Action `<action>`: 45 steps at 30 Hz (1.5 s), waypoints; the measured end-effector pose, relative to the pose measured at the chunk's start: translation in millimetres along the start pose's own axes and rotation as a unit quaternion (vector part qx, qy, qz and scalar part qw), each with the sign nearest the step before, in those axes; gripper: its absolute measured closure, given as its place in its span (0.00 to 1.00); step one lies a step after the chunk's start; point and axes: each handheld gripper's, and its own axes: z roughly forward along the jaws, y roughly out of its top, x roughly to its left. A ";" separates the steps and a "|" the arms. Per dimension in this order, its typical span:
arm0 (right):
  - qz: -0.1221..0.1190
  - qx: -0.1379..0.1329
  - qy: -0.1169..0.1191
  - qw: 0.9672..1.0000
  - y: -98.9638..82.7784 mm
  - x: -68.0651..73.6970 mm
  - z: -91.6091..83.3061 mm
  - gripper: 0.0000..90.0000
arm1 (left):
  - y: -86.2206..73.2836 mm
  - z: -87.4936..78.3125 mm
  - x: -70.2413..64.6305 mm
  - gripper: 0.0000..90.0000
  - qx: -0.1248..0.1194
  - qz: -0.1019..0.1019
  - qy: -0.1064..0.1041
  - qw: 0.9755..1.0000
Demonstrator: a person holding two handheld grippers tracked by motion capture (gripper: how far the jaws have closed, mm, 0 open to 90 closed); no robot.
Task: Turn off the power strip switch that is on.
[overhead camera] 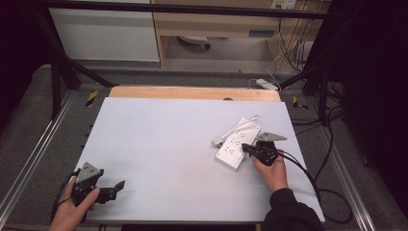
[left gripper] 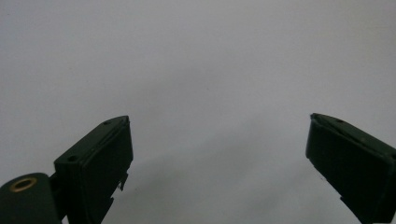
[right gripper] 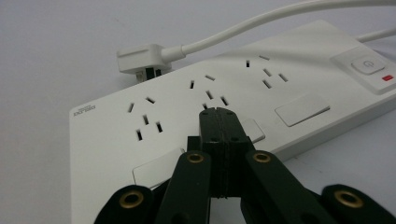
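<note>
Jaws of the right gripper (right gripper: 219,116) are pressed together with nothing between them, their tip over the top face of the white power strip (right gripper: 233,93), near the middle sockets. The strip lies flat on the right part of the table (overhead camera: 159,144), its plug (right gripper: 140,59) and cable (right gripper: 261,18) just behind it. It looks rigid, smooth and rather light; probably the long edges give the best hold. The left gripper (overhead camera: 113,186) stands wide open and empty, well apart.
</note>
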 end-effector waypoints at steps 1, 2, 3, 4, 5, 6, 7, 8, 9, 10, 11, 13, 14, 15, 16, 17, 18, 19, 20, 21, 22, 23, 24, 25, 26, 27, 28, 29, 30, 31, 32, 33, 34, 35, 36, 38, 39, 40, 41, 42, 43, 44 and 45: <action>-0.003 -0.003 0.001 1.000 -0.7 -0.4 0.0 1.00 | 0.0 0.0 0.0 0.08 0.000 0.000 0.000 1.000; -0.006 -0.002 0.000 1.000 -0.3 -0.2 0.2 1.00 | 0.0 0.1 0.0 0.08 0.000 0.000 0.000 1.000; -0.005 -0.001 -0.001 1.000 0.1 0.3 0.2 1.00 | 0.1 0.2 0.0 0.08 0.000 0.000 0.000 1.000; -0.005 -0.001 -0.001 1.000 0.1 0.3 0.1 1.00 | 0.0 0.1 0.0 0.08 0.001 0.000 0.000 1.000; -0.005 -0.001 -0.001 1.000 0.0 0.2 0.1 1.00 | 0.0 0.1 0.0 0.08 0.001 0.000 0.000 1.000; -0.005 -0.001 -0.001 1.000 0.0 0.2 0.1 1.00 | 0.0 0.0 -0.1 0.08 0.001 0.001 0.001 1.000; -0.007 -0.001 -0.002 1.000 0.0 0.2 0.1 1.00 | 0.0 0.0 -0.1 0.08 0.001 0.001 0.001 1.000; -0.007 -0.001 -0.002 1.000 0.0 0.2 0.1 1.00 | 0.0 0.0 -0.1 0.08 0.001 0.000 0.001 1.000; -0.008 -0.002 -0.002 1.000 -0.1 0.2 0.1 1.00 | 0.0 0.0 -0.1 0.08 0.001 0.000 0.000 1.000; -0.008 -0.002 -0.002 1.000 -0.1 0.2 0.1 1.00 | 0.0 0.1 -0.1 0.08 0.001 0.000 0.000 1.000; -0.009 -0.002 -0.002 1.000 -0.1 0.3 0.1 1.00 | 0.0 0.1 0.0 0.08 0.001 0.001 0.000 1.000; -0.009 -0.003 -0.002 1.000 0.0 0.2 0.2 1.00 | 0.0 0.1 -0.1 0.08 0.001 0.000 0.000 1.000; -0.008 -0.003 -0.002 1.000 0.1 0.2 0.3 1.00 | 0.0 0.1 0.0 0.08 0.000 0.000 0.000 1.000; -0.008 -0.003 -0.003 1.000 0.1 0.1 0.3 1.00 | 0.0 0.0 0.0 0.08 0.000 0.000 0.000 1.000; -0.008 -0.003 -0.003 1.000 0.1 0.1 0.3 1.00 | -0.1 0.1 0.0 0.08 0.001 0.001 0.000 1.000; -0.007 -0.002 -0.003 1.000 0.2 0.1 0.4 1.00 | -0.1 0.1 -0.1 0.08 0.001 0.000 -0.001 1.000; -0.007 -0.002 -0.003 1.000 0.2 0.1 0.4 1.00 | -0.1 0.1 -0.1 0.08 0.001 0.001 0.000 1.000; -0.008 -0.003 -0.004 1.000 0.2 -0.1 0.5 1.00 | 0.0 0.1 -0.1 0.08 0.001 0.001 0.000 1.000; -0.008 -0.003 -0.004 1.000 0.3 -0.2 0.6 1.00 | 0.0 0.0 -0.1 0.08 0.001 0.001 0.000 1.000; -0.008 -0.003 -0.004 1.000 0.3 -0.2 0.6 1.00 | 0.0 0.1 -0.2 0.08 0.001 0.000 0.000 1.000; -0.008 -0.004 -0.004 1.000 0.4 -0.4 0.8 1.00 | -0.1 0.1 0.0 0.08 0.001 0.001 0.000 1.000; -0.008 -0.004 -0.005 1.000 0.5 -0.6 0.8 1.00 | -0.1 0.1 0.0 0.08 0.001 0.001 0.000 1.000; -0.008 -0.004 -0.006 1.000 0.5 -0.8 0.7 1.00 | -0.1 0.1 0.0 0.08 0.000 0.001 0.000 1.000; -0.008 -0.005 -0.006 1.000 0.7 -1.1 0.5 1.00 | -0.1 0.1 0.0 0.08 0.000 0.001 0.000 1.000; -0.008 -0.007 -0.007 1.000 1.1 -1.2 0.3 1.00 | -0.1 0.0 0.0 0.08 0.000 0.001 0.000 1.000; -0.006 -0.009 -0.006 1.000 1.5 -1.1 0.0 1.00 | -0.1 0.0 0.1 0.08 0.000 0.000 0.000 1.000; -0.006 -0.009 -0.006 1.000 1.5 -1.1 0.0 1.00 | -0.1 0.0 0.1 0.08 0.000 0.000 0.000 1.000; -0.005 -0.011 -0.007 1.000 2.5 -1.3 -1.1 1.00 | 0.0 0.0 0.2 0.08 0.000 0.000 0.000 1.000; -0.006 -0.013 -0.007 1.000 3.1 -1.6 -1.6 1.00 | 0.0 0.0 0.2 0.08 0.000 0.000 0.000 1.000; -0.006 -0.013 -0.007 1.000 3.1 -1.6 -1.6 1.00 | 0.0 0.0 0.2 0.08 0.000 0.000 0.000 1.000; -0.007 -0.015 -0.008 1.000 3.7 -1.8 -2.1 1.00 | 0.0 -0.1 0.1 0.08 0.000 0.000 0.000 1.000; -0.007 -0.017 -0.008 1.000 4.9 -2.1 -3.8 1.00 | 0.0 -0.1 0.1 0.08 0.000 0.000 0.000 1.000; -0.007 -0.017 -0.008 1.000 4.9 -2.1 -3.8 1.00 | -0.1 -0.1 0.1 0.08 0.000 0.000 0.000 1.000; -0.004 -0.020 -0.008 1.000 6.2 -2.5 -5.0 0.99 | 0.0 -0.1 0.2 0.08 0.000 0.000 0.000 1.000; -0.001 -0.021 -0.008 1.000 6.8 -2.8 -5.4 0.96 | 0.0 -0.1 0.2 0.08 0.000 0.000 0.000 1.000; 0.003 -0.024 -0.012 1.000 8.5 -2.8 -6.5 0.90 | 0.0 -0.3 0.3 0.08 -0.001 0.000 0.001 1.000; 0.003 -0.024 -0.012 1.000 8.5 -2.8 -6.5 0.90 | -0.1 -0.4 0.4 0.08 -0.001 0.000 0.001 1.000; 0.002 -0.029 -0.011 1.000 10.7 -2.8 -8.6 0.87 | -0.1 -0.5 0.6 0.08 -0.001 -0.001 0.001 1.000; 0.001 -0.032 -0.012 0.999 11.8 -2.5 -9.6 0.86 | -0.1 -0.5 0.7 0.08 -0.001 -0.001 0.001 1.000; 0.001 -0.033 -0.011 0.999 12.9 -2.2 -10.8 0.84 | -0.1 -0.4 0.7 0.08 -0.001 -0.001 0.001 1.000; 0.000 -0.036 -0.013 0.999 13.9 -2.1 -11.5 0.81 | 0.0 -0.4 0.7 0.08 -0.001 -0.001 0.001 1.000; -0.001 -0.037 -0.014 0.999 14.8 -1.9 -12.3 0.78 | 0.0 -0.4 0.5 0.08 -0.001 -0.001 0.001 1.000; -0.001 -0.037 -0.014 0.999 14.8 -1.9 -12.3 0.78 | 0.0 -0.3 0.3 0.08 -0.001 0.000 0.001 1.000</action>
